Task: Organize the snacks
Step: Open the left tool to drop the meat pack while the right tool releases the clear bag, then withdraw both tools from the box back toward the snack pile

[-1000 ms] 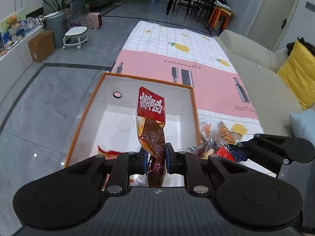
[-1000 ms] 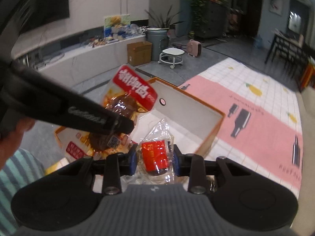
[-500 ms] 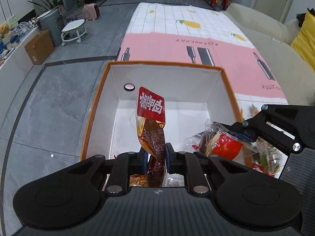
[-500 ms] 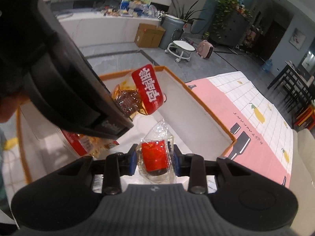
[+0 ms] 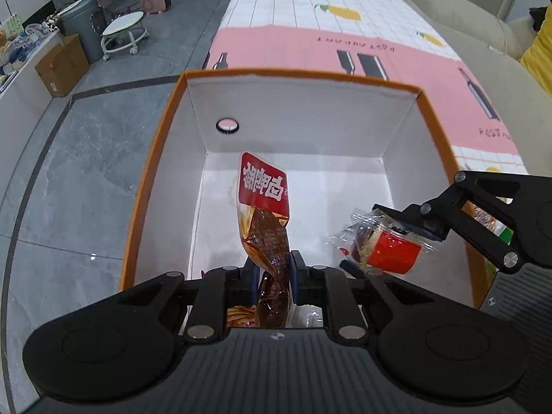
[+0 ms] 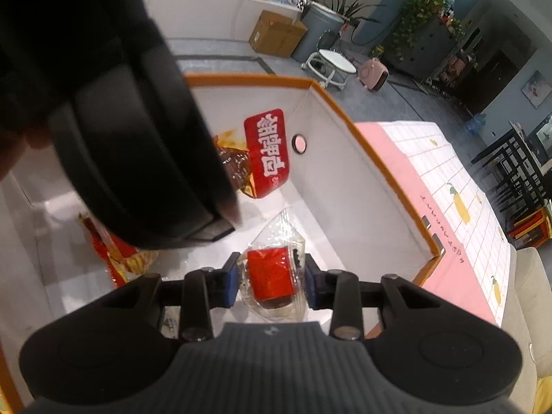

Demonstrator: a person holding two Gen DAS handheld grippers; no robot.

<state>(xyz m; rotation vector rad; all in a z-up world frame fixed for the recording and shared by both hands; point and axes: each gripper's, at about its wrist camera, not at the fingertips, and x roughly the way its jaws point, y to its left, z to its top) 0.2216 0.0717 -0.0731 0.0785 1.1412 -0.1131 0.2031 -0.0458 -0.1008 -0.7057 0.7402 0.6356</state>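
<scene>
My left gripper [image 5: 274, 270] is shut on a brown snack pouch with a red top [image 5: 265, 214] and holds it upright over the white box with an orange rim [image 5: 155, 158]. The pouch also shows in the right wrist view [image 6: 267, 153]. My right gripper [image 6: 270, 281] is shut on a clear packet with a red snack [image 6: 272, 274], inside the box's right side. It shows in the left wrist view [image 5: 386, 246] too. A red snack bag [image 6: 114, 252] lies on the box floor [image 6: 62, 214].
The box stands on a pink and white mat [image 5: 379, 41] on a grey tiled floor [image 5: 69, 158]. More snacks [image 5: 493, 224] lie right of the box. A beige sofa [image 5: 483, 27] runs along the right. A cardboard box [image 5: 62, 65] and a stool [image 5: 122, 32] stand far left.
Both grippers have moved forward and down over the box with their snacks. The right gripper's packet is now inside the box walls, close beside the left gripper.
</scene>
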